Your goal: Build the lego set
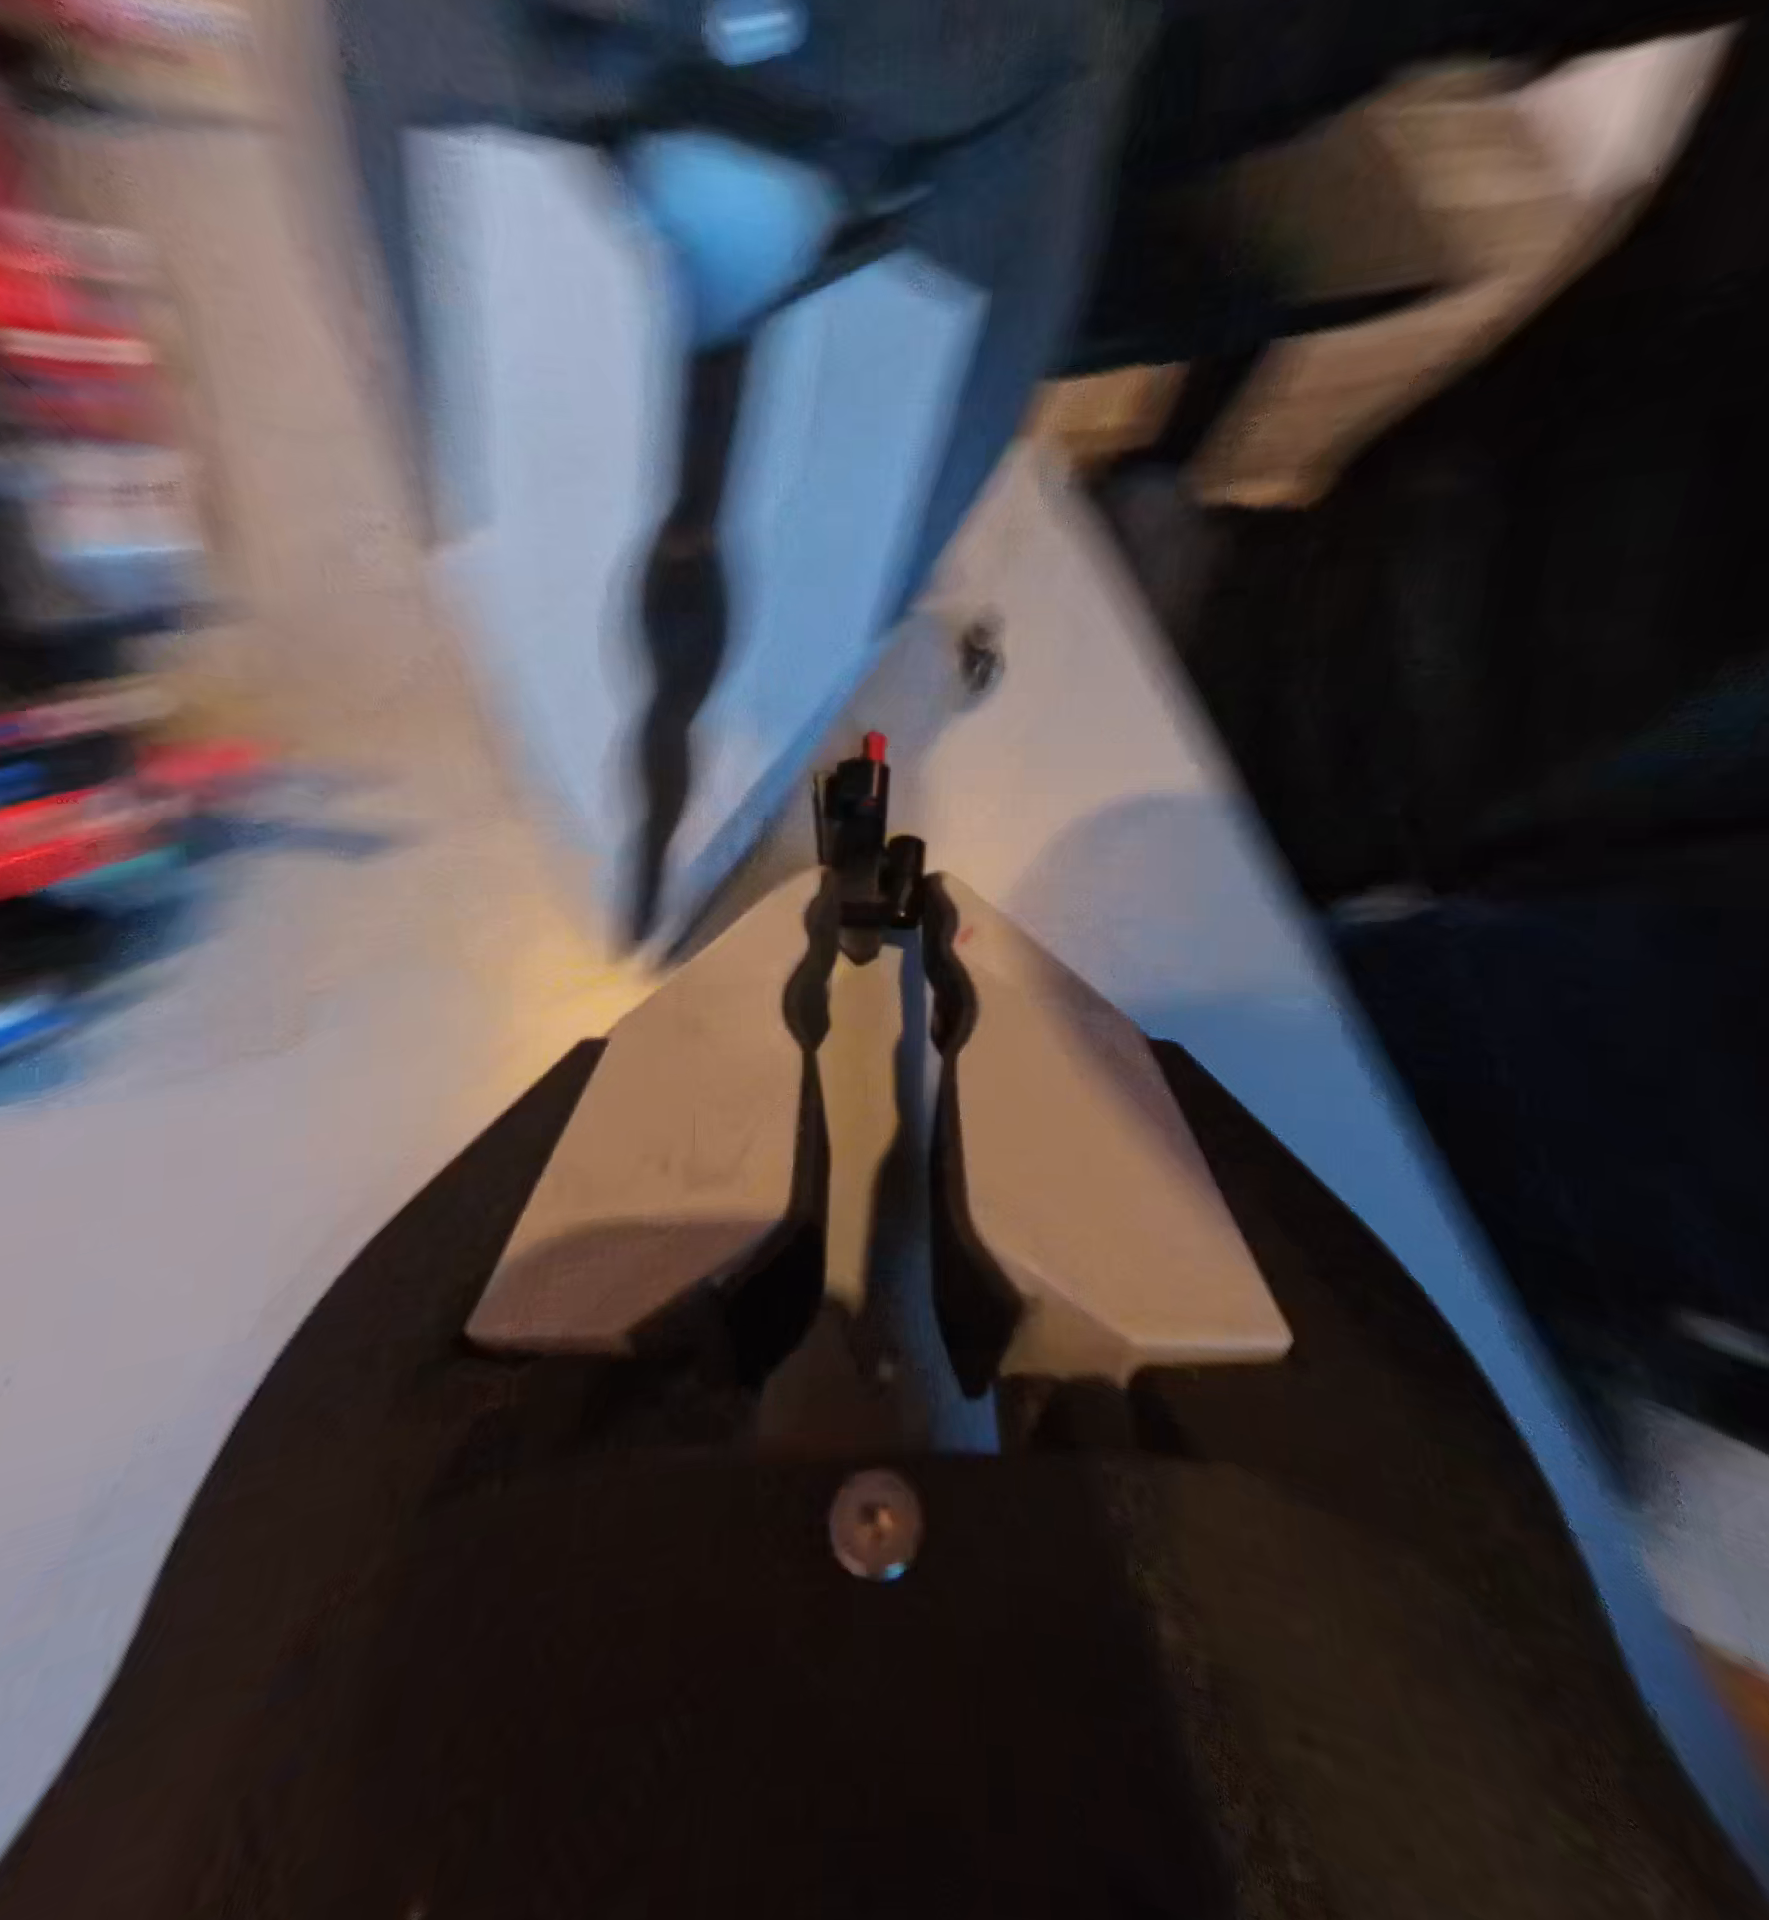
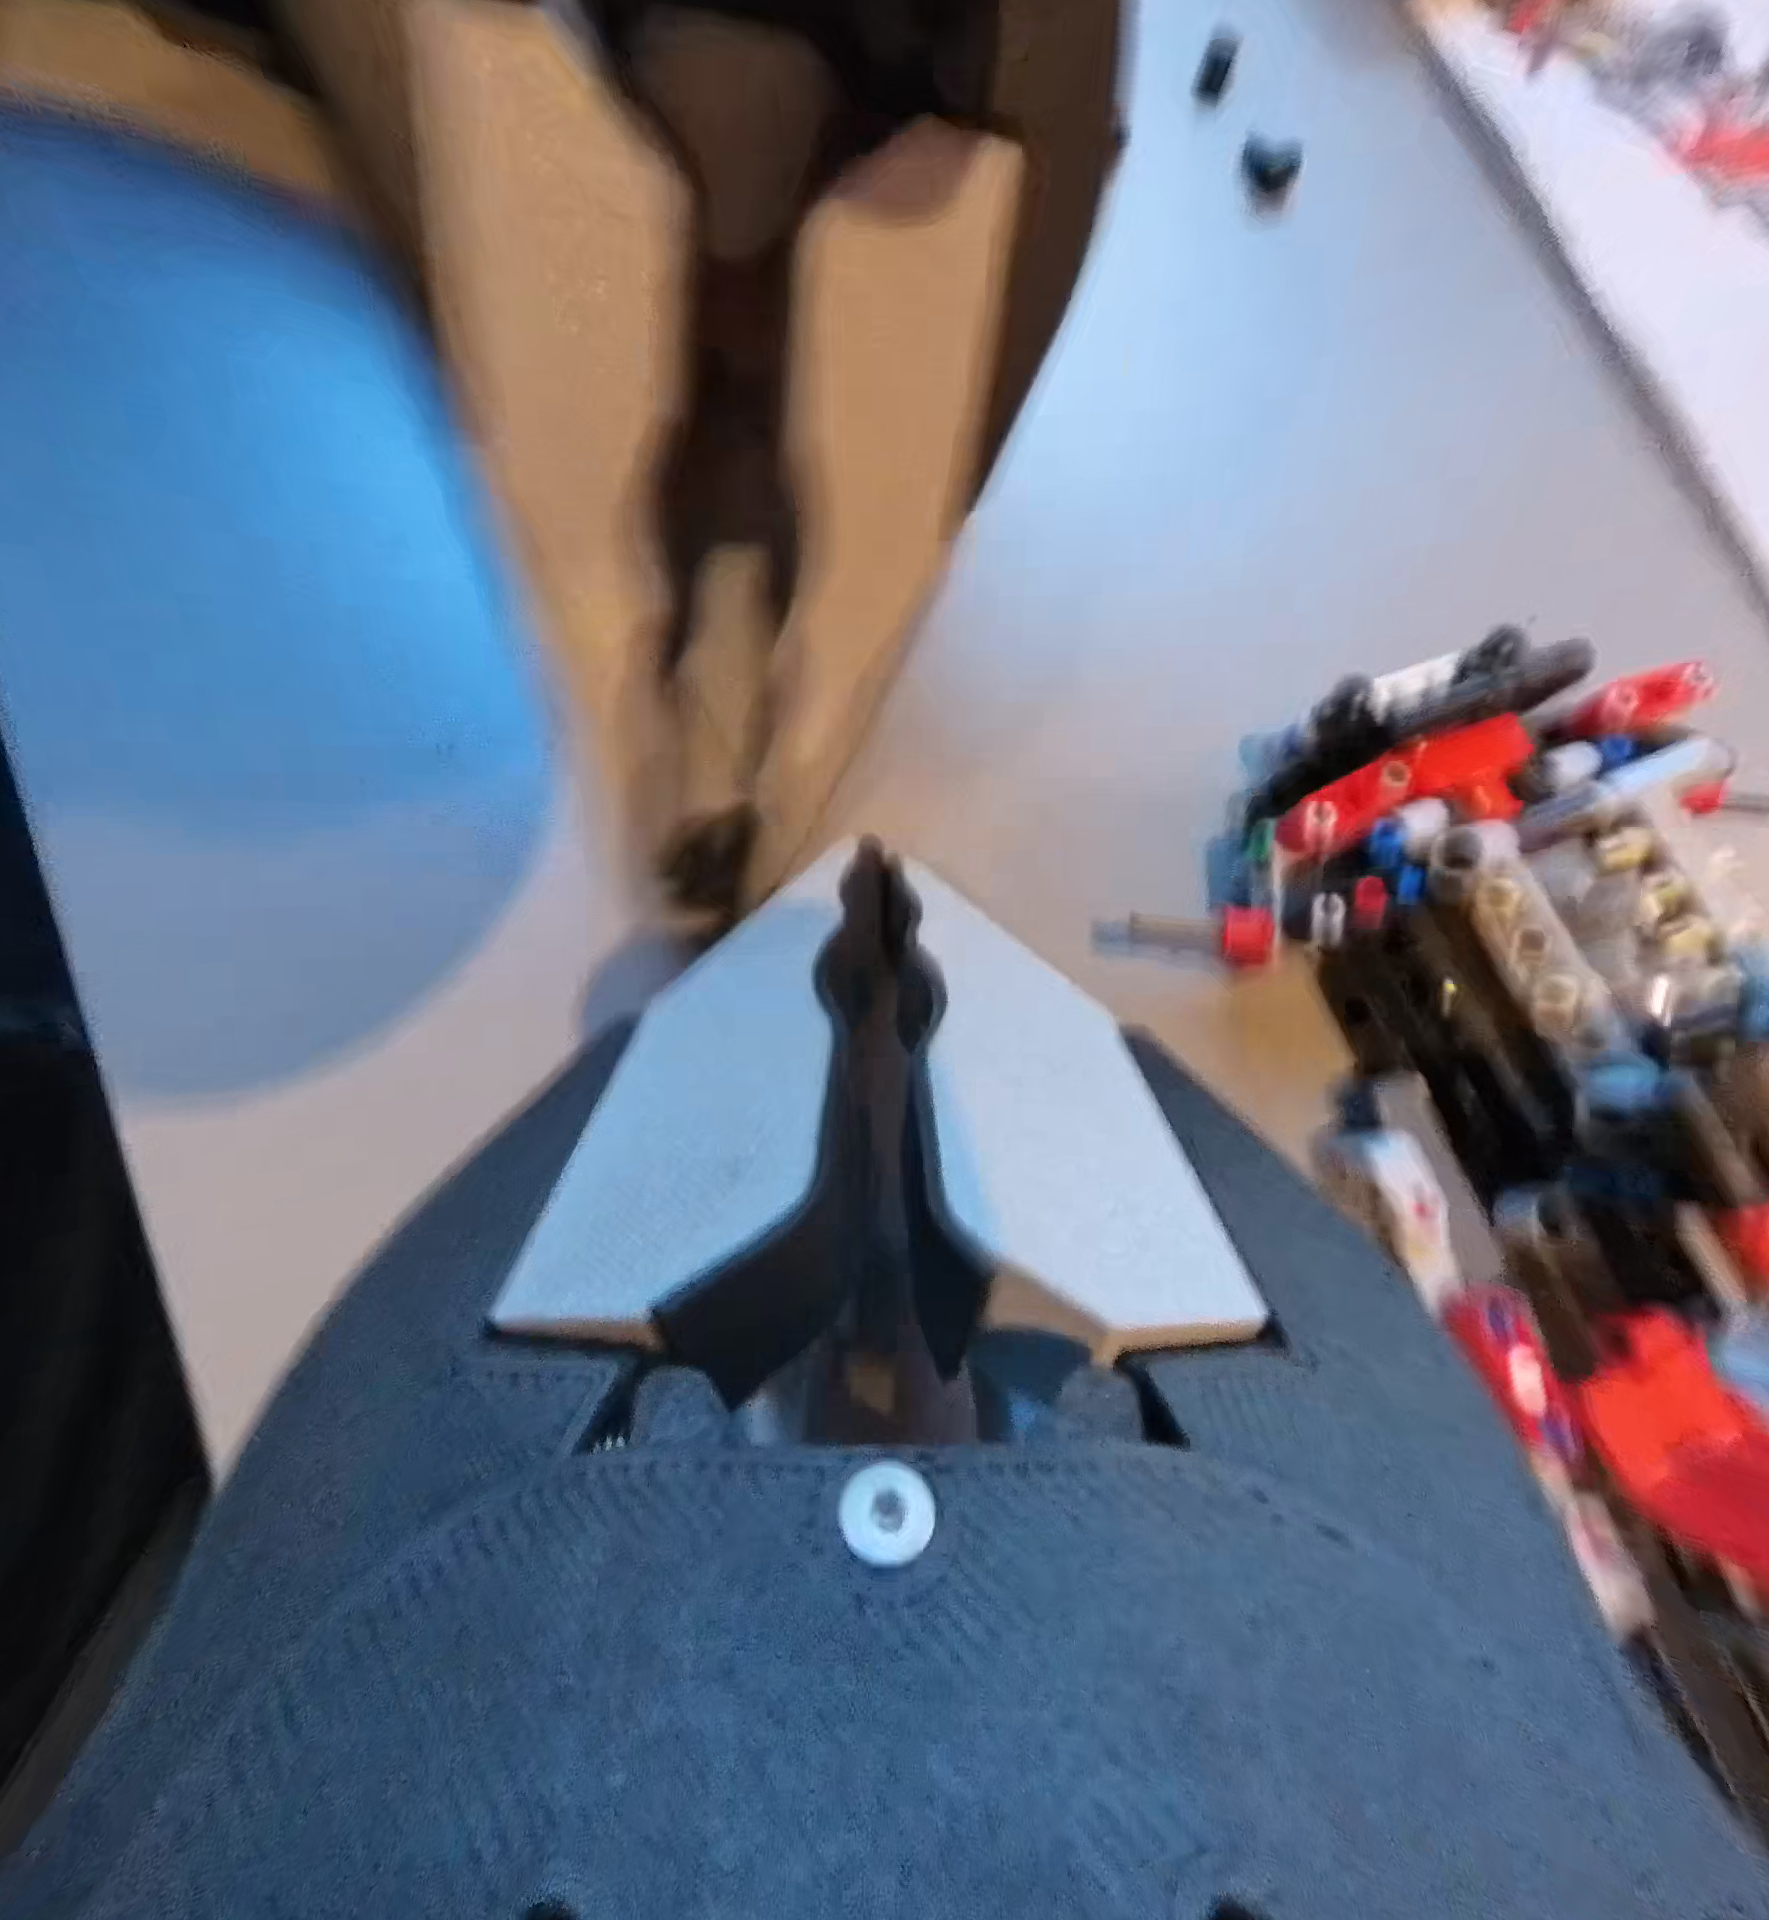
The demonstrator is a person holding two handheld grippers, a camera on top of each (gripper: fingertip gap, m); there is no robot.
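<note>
one small black lego piece with a red tip [image 1: 864, 831] is pinched at the left gripper [image 1: 875, 904] tips, right gripper [image 2: 875, 883] jaws together empty, and could be dropped before the half-built red-and-black lego model [image 2: 1545, 935] is reached.

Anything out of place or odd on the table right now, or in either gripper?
Nothing stands out. The left gripper is shut on a small black piece with a red tip. The right gripper is shut and empty, and the lego assembly sits intact on the table.

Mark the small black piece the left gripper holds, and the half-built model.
small black piece [image 1: 864, 852], left wrist view, its dark middle.
half-built model [image 2: 1482, 935], right wrist view, its beam section.
</note>
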